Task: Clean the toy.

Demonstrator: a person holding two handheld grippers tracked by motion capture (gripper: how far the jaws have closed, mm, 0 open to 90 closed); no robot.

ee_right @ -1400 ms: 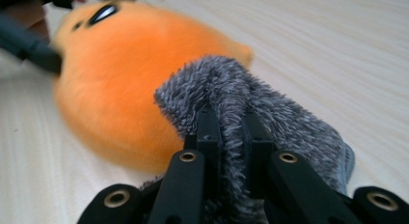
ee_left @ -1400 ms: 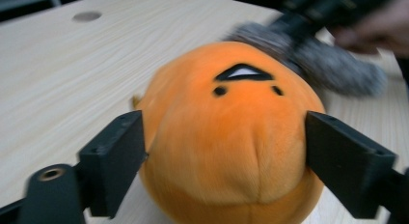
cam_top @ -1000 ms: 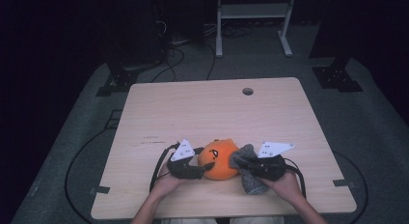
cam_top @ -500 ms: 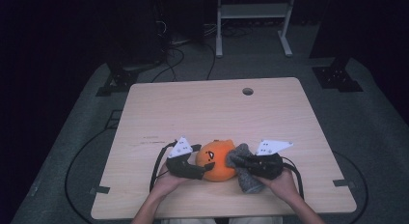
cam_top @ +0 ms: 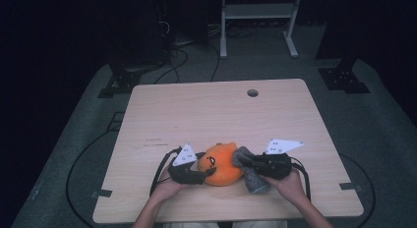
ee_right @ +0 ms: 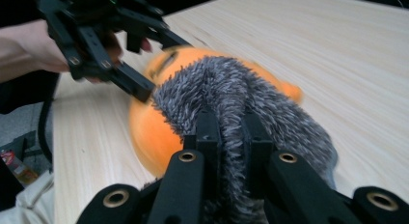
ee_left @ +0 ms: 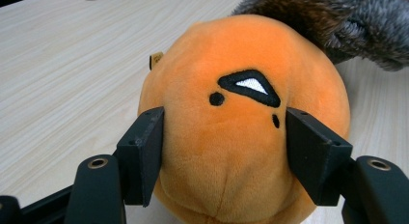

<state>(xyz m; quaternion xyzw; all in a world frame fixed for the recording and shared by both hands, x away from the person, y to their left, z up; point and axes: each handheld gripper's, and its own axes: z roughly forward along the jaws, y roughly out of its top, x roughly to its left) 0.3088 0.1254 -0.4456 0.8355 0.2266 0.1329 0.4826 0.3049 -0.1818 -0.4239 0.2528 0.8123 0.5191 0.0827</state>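
Orange plush makes up the round toy [ee_left: 241, 132] that is sitting squarely between the two black jaws of the left tool [ee_left: 224, 156]. The jaws have just been closing, and their pads are now pressing into the soft flanks on either side. Facing this tool is an embroidered face: a black triangular mouth with a white inset, a round black dot to one side and a smaller oval mark below. A small tan tag [ee_left: 155, 59] is sticking out of the toy on the side farther from the tool; no writing on it can be read.

Beyond the toy, seen from the left tool, grey fuzzy fabric [ee_left: 357, 26] is lying against its top. In the right gripper view that fuzzy fabric [ee_right: 231, 98] is running straight up between the jaws of the right tool [ee_right: 230, 137], which is clenched tightly on it, with the orange toy [ee_right: 144, 132] just ahead and beneath and the left tool [ee_right: 103, 38] gripping it from the far side.

From the high view, both tools are meeting at the toy [cam_top: 220, 164] near the person's edge of the pale wood-grain bench [cam_top: 211, 115], which has a round cable hole [cam_top: 252, 93] toward its far edge. The room around is dark, with grey carpet, loose cables and a white stand [cam_top: 255, 21] behind the bench.
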